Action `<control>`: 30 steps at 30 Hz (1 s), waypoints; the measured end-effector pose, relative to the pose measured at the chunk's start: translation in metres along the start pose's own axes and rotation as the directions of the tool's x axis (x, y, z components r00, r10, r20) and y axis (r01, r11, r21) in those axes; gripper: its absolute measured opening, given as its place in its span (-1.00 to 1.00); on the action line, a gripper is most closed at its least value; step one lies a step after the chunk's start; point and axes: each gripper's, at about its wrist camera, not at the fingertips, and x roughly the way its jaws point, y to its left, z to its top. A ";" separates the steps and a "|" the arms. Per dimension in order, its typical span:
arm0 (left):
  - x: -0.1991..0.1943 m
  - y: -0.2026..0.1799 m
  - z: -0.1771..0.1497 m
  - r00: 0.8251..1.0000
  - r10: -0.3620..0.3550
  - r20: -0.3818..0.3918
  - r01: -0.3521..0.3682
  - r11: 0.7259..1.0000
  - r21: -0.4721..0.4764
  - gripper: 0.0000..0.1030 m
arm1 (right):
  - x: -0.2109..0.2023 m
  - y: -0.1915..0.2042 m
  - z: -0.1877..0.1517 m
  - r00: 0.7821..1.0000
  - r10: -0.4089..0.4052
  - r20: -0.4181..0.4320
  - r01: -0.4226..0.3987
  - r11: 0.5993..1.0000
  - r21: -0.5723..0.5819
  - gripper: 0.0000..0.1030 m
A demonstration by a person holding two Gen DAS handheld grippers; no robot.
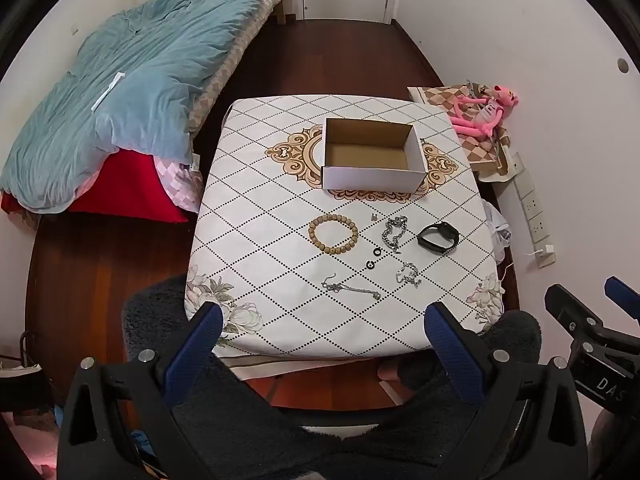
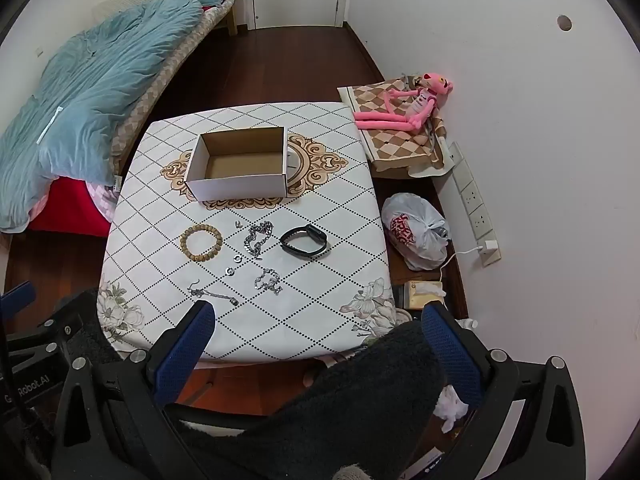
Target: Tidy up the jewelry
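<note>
An empty white cardboard box (image 1: 374, 159) (image 2: 240, 168) stands on the table (image 1: 260, 216) (image 2: 332, 216) with its diamond-patterned cloth. In front of it lie a wooden bead bracelet (image 1: 333, 234) (image 2: 201, 242), a thick silver chain (image 1: 395, 233) (image 2: 258, 238), a black wristband (image 1: 438, 237) (image 2: 305, 241), two small rings (image 1: 373, 258) (image 2: 234, 265), a small silver chain (image 1: 408, 275) (image 2: 269, 280) and a thin necklace (image 1: 351, 289) (image 2: 214, 295). My left gripper (image 1: 324, 320) and right gripper (image 2: 320, 318) both hover open above the table's near edge, holding nothing.
A bed with a teal quilt (image 1: 132, 92) (image 2: 88, 92) lies to the left. On the right, a pink plush toy (image 1: 486, 112) (image 2: 412, 108) rests on a checked cloth, by a wall power strip (image 2: 474, 204) and a white plastic bag (image 2: 416, 232). A dark fluffy garment (image 1: 248, 412) fills the foreground.
</note>
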 end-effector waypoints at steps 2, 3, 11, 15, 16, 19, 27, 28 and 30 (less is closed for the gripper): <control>0.000 0.000 0.000 1.000 -0.001 0.003 0.001 1.000 0.000 1.00 | 0.000 0.000 0.000 1.000 0.000 0.002 0.000 1.000 0.000 1.00; 0.000 0.000 0.000 1.000 0.001 0.003 -0.001 1.000 0.000 1.00 | 0.000 0.000 0.000 1.000 -0.001 0.003 0.001 1.000 0.001 1.00; 0.000 0.000 -0.001 1.000 -0.001 0.004 0.001 1.000 0.003 1.00 | -0.001 0.000 0.000 1.000 -0.006 0.002 0.006 1.000 -0.002 1.00; 0.000 0.002 -0.002 1.000 -0.003 0.005 0.003 1.000 0.003 1.00 | -0.002 -0.001 0.000 1.000 -0.004 0.002 0.004 1.000 -0.002 1.00; 0.000 0.002 -0.002 1.000 -0.003 0.006 0.003 1.000 0.003 1.00 | -0.002 -0.001 0.000 1.000 -0.003 0.002 0.003 1.000 -0.002 1.00; -0.004 -0.003 0.001 1.000 0.000 0.007 0.000 1.000 0.005 1.00 | -0.002 -0.001 0.001 1.000 -0.002 0.003 0.002 1.000 -0.001 1.00; -0.004 -0.008 0.001 1.000 0.002 0.011 -0.002 1.000 0.006 1.00 | -0.005 -0.001 0.002 1.000 -0.004 0.005 0.004 1.000 -0.006 1.00; -0.008 -0.007 0.004 1.000 -0.001 0.011 0.001 1.000 0.005 1.00 | -0.004 -0.001 0.002 1.000 -0.005 0.006 0.005 1.000 -0.006 1.00; -0.008 -0.008 0.004 1.000 -0.003 0.011 0.003 1.000 0.003 1.00 | -0.006 -0.001 0.002 1.000 -0.007 0.007 0.007 1.000 -0.007 1.00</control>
